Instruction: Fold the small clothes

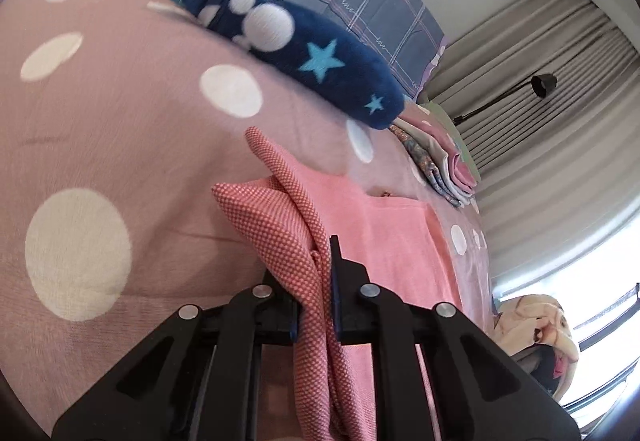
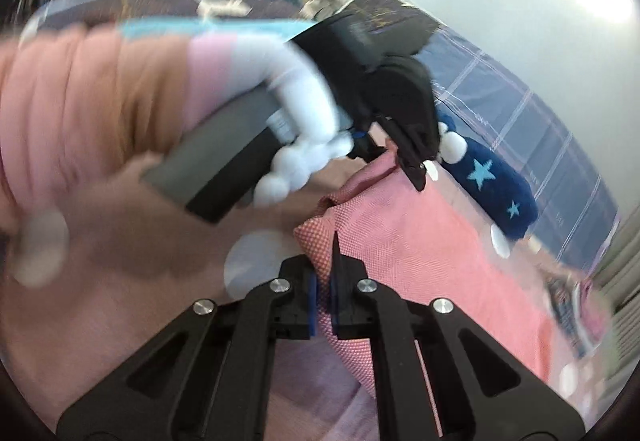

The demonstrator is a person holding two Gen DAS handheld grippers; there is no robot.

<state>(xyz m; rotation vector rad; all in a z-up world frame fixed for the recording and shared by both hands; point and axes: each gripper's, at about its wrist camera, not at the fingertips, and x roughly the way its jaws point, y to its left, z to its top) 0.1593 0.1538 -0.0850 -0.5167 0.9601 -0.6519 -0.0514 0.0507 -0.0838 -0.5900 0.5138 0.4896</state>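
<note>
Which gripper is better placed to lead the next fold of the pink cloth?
Probably the left. The left gripper is shut on a gathered edge of the pink cloth, with open bedspread beside it. The right gripper also pinches a corner, but the left hand crowds its path.

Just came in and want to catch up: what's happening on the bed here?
A person is folding a pink garment on a dotted bedspread. The left gripper and right gripper are each shut on a bunched edge of it. A navy star-print item and a folded stack lie beyond.
</note>
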